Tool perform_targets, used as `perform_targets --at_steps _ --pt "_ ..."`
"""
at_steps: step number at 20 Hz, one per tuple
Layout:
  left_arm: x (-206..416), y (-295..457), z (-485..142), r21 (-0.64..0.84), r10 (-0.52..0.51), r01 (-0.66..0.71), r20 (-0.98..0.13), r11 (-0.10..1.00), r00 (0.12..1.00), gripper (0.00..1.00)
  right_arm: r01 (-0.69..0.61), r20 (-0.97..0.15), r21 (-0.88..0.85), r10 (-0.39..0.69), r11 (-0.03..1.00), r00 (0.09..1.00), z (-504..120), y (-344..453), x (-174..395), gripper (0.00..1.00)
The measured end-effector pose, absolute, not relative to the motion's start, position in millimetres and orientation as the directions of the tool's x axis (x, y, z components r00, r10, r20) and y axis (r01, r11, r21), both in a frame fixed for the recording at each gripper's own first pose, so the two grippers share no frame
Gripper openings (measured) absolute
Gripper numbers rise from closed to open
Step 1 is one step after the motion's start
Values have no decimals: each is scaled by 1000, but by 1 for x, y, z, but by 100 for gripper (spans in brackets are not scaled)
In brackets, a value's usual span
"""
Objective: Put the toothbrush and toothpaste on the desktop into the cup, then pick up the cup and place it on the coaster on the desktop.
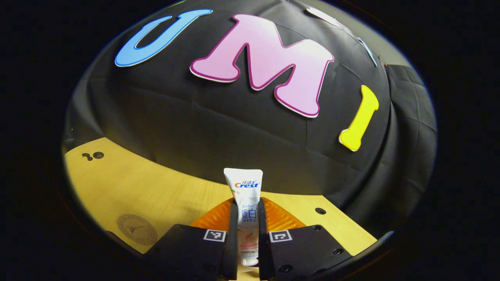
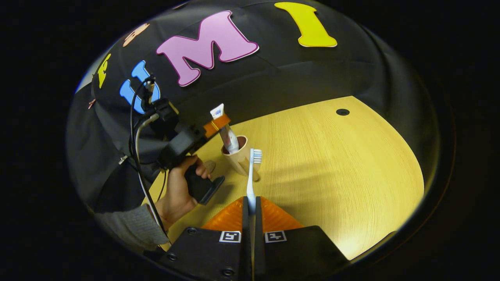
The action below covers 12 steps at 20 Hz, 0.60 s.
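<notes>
The left gripper (image 2: 217,124) clamps the toothpaste tube (image 2: 225,132) upright, its lower end apparently already inside the cup (image 2: 239,156). The right gripper (image 2: 252,212) pinches the toothbrush (image 2: 251,175), bristles up, just beside the cup.

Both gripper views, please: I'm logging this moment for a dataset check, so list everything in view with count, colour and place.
Toothpaste: one, white tube, clamped between the left gripper's fingers; in the right gripper view its lower end is in the cup's mouth.
Toothbrush: one, white and blue, head up, held by the right gripper.
Cup: one, beige with a dark inside, on the desktop.
Coaster: one, round, tan, flat on the desktop at lower left.
Desktop: one, light wood with small dark holes.
Left gripper: one, shut on the toothpaste.
Right gripper: one, shut on the toothbrush.
Hand: one, grey sleeve, holding the left gripper's handle.
</notes>
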<state>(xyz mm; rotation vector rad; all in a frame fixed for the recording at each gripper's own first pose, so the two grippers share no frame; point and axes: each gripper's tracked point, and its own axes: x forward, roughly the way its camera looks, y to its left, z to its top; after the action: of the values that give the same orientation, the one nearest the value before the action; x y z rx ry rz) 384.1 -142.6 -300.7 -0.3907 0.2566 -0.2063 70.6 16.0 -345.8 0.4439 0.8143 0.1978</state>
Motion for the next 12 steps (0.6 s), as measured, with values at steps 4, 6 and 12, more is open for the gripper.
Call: perform_targets --at_steps 4,6,12 --pt "374 -147 -319 -436 -272 148 -237 888 933 30 -10 -619 464 332 886 712 -337 12 104 7" --pt "367 -150 -323 -457 -289 152 -248 877 924 34 -18 -594 467 329 884 734 -332 12 123 7" --pt "352 -142 -310 -484 -285 138 -244 864 927 61 -30 -499 503 319 864 806 -306 14 188 7"
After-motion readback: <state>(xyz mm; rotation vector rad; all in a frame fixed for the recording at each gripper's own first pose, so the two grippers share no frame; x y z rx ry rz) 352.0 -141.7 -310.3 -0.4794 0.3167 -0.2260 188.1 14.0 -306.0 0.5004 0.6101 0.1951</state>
